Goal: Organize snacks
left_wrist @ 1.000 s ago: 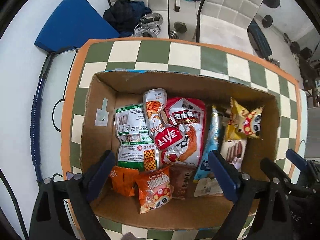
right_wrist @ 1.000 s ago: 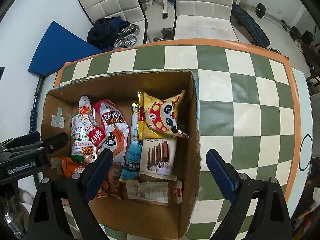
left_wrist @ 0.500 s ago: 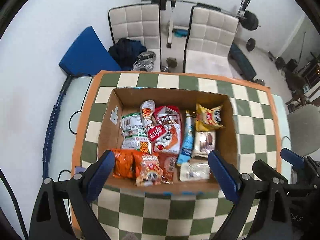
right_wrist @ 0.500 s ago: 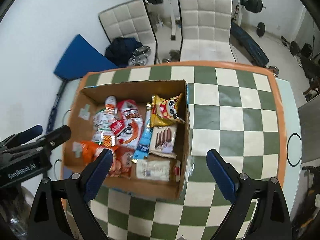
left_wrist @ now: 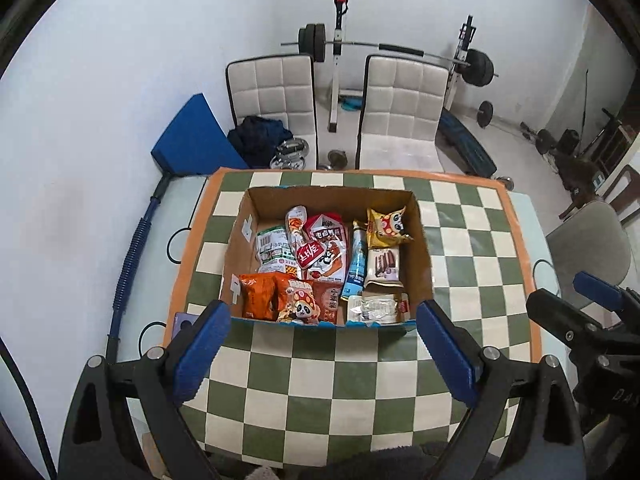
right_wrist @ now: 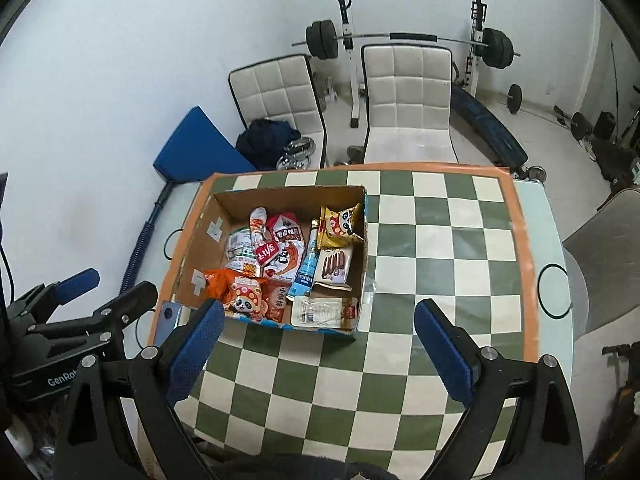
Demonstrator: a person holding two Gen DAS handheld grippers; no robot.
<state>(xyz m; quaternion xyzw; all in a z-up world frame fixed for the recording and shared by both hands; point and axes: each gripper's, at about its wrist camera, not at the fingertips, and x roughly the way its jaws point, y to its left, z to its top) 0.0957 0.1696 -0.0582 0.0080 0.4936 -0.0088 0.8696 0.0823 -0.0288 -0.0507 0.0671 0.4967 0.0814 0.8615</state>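
Note:
A cardboard box point(left_wrist: 240, 236) point(right_wrist: 196, 232) stands on the green-and-cream checkered table point(left_wrist: 332, 384) point(right_wrist: 432, 248). It holds several snack packs: a yellow panda bag point(left_wrist: 386, 224) point(right_wrist: 340, 224), red packs point(left_wrist: 324, 244) point(right_wrist: 280, 244), orange packs point(left_wrist: 260, 296) point(right_wrist: 218, 280), a blue stick pack point(left_wrist: 356, 264), a brown biscuit pack point(left_wrist: 383, 266). My left gripper point(left_wrist: 324, 356) is open and empty, held high in front of the box. My right gripper point(right_wrist: 316, 352) is open and empty, above the table's near side.
A phone point(right_wrist: 166, 320) lies left of the box at the table edge. Two white chairs point(left_wrist: 272, 92) point(left_wrist: 404, 96) stand behind the table, with a weight bench and barbell point(left_wrist: 340, 44) beyond. A blue mat point(left_wrist: 192, 140) leans on the wall. A grey chair point(left_wrist: 588, 244) stands on the right.
Both grippers have pulled up and back from the box, which now looks smaller and farther. Both stay open and empty. The snacks have not moved.

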